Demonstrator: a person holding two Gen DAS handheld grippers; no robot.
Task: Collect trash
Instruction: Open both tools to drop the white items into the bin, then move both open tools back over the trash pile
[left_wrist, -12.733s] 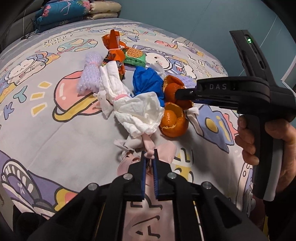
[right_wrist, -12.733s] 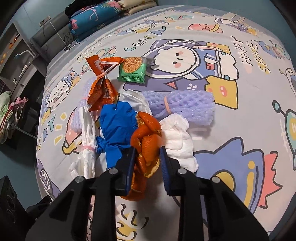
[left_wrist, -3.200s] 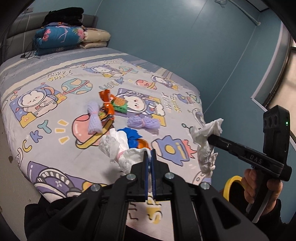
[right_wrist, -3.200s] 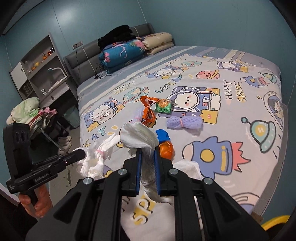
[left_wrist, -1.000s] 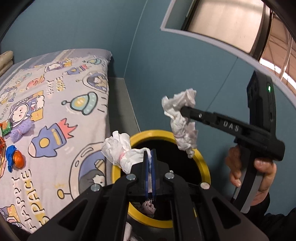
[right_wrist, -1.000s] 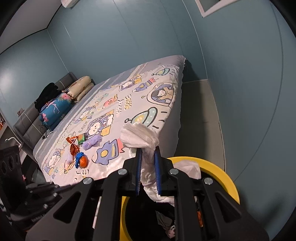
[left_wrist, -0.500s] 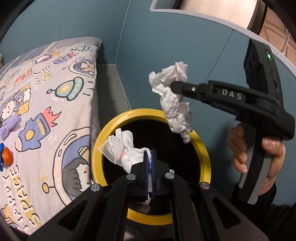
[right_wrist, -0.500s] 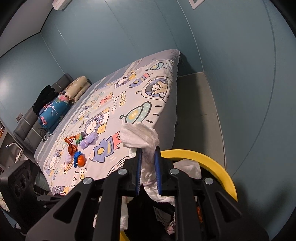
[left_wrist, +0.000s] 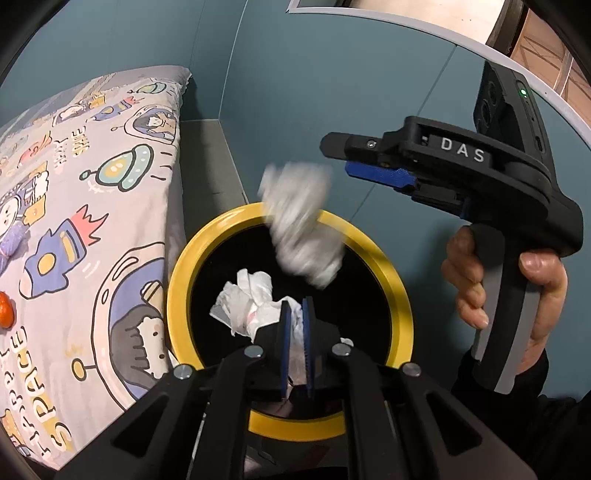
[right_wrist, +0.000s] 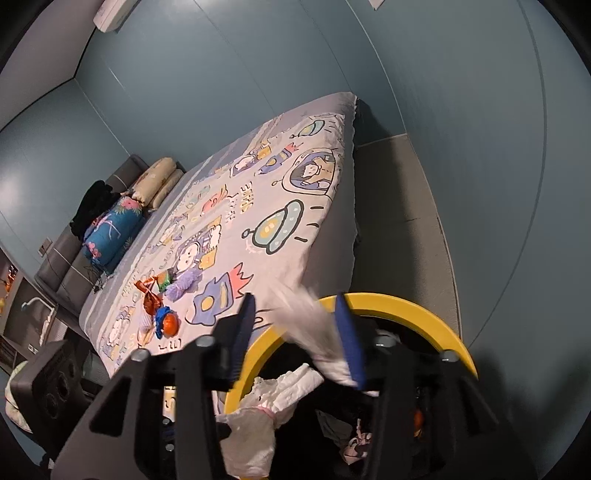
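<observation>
Teal walls close in a small bedroom where a bed (right_wrist: 295, 206) under a cartoon space-print sheet fills the left and far part of both views, and a yellow-rimmed bin (left_wrist: 384, 269) stands on the floor just off its near right corner. Trash here is mostly crumpled white tissue: light, soft and limp, nothing fragile, so it should compress under a pinch almost anywhere and drop slowly once let go, though a loose fold could cling to a pad. The right gripper (right_wrist: 299, 328) hangs over the bin mouth with its jaws opening, already standing well apart; a blurred white tissue wad (left_wrist: 303, 225) is falling between them, brushing the right-hand blue pad in the right wrist view, and no longer looks clamped. The left gripper (left_wrist: 295, 332) points down into the bin, its jaws only just starting to part, a narrow gap between the blue pads; a second tissue bundle (left_wrist: 247, 301) with a pinkish band hangs from the tips over the dark inside of the bin, and the pads still seem to touch it, so it has probably not dropped yet. Far back on the sheet lie the remaining pieces: an orange peel (right_wrist: 170, 323), a blue scrap (right_wrist: 161, 315), a purple foam net (right_wrist: 184, 285) and an orange wrapper (right_wrist: 149, 295), all light too.
</observation>
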